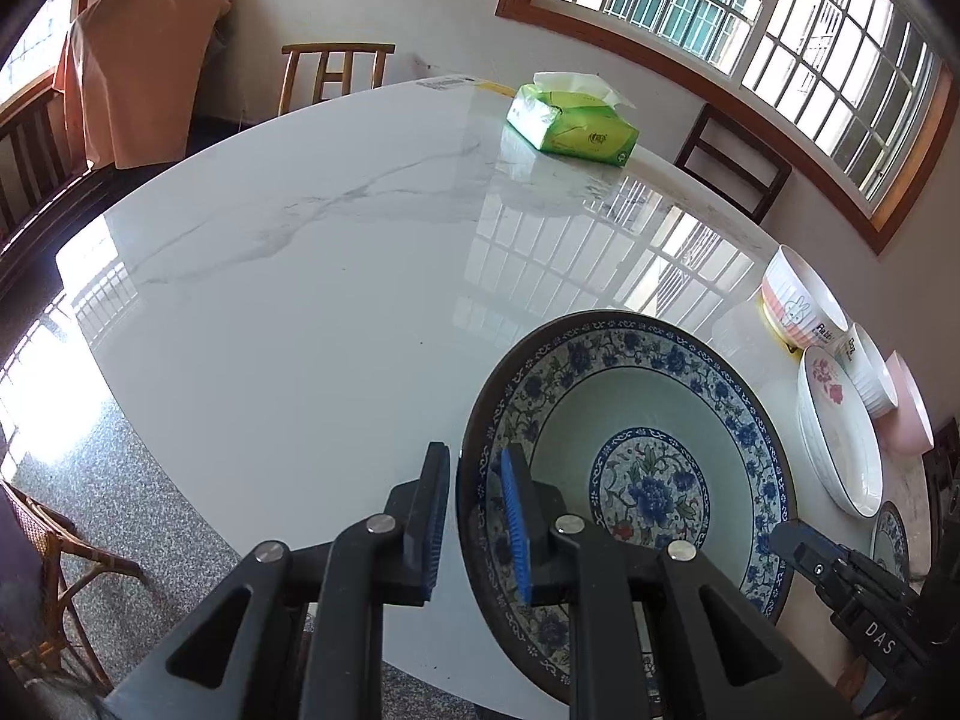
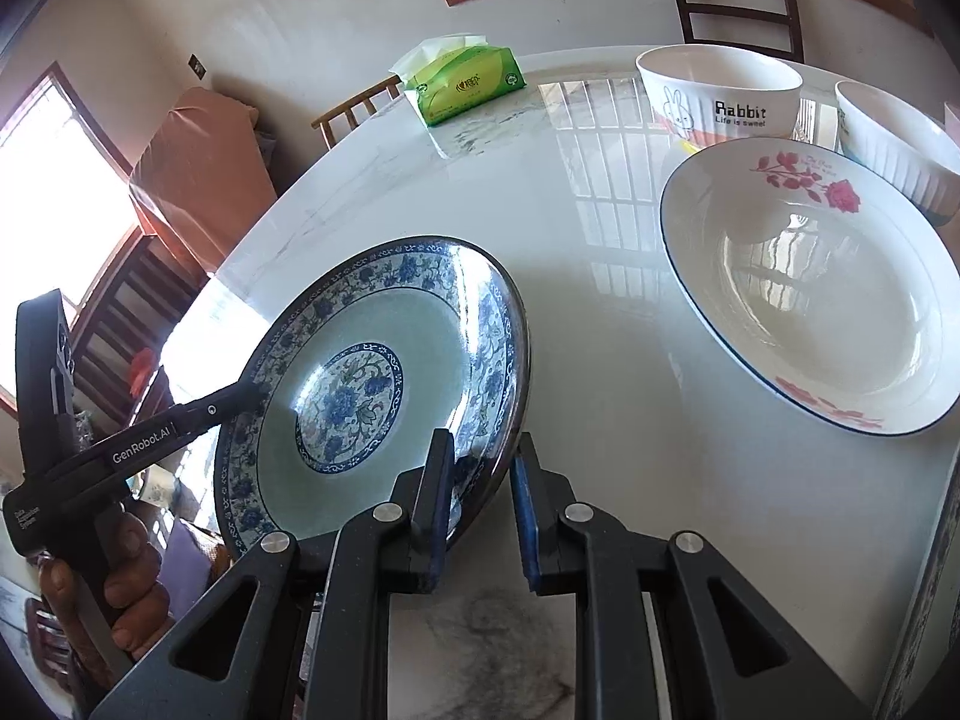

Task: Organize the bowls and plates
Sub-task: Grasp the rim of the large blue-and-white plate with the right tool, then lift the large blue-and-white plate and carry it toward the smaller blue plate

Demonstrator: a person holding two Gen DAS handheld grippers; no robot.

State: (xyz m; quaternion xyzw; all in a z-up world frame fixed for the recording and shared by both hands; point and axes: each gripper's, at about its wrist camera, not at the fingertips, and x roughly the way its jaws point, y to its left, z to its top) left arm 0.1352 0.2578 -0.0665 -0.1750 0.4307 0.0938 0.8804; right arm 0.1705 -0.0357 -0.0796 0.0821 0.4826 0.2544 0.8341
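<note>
**Blue plate carried between both tongs**

The blue-patterned plate (image 1: 630,468) was held off the surface (image 1: 312,276), tilted, with a pair of tongs on each side of its rim. The left tongs (image 1: 474,528) stood narrow with the near-left rim between the fingers, one pad (image 1: 516,522) inside the dish and the other outside. The right tongs (image 2: 480,504) were likewise narrow around the opposite edge; whether their outer pad truly pressed on the rim was hard to tell from the right wrist view, though the plate plainly hung there. A hand (image 2: 114,576) gripped the handle of the left tongs.

The step in hand looked like carrying this plate toward the other dishes. The white rose plate (image 2: 810,300) lay flat just right of it, with the rabbit bowl (image 2: 720,96) and a ribbed white bowl (image 2: 894,138) behind; a tissue pack (image 1: 570,126) sat well apart.

Next, the plate probably needed levelling, lowering onto or beside the rose plate, and both tongs opening together so it would not tip.
</note>
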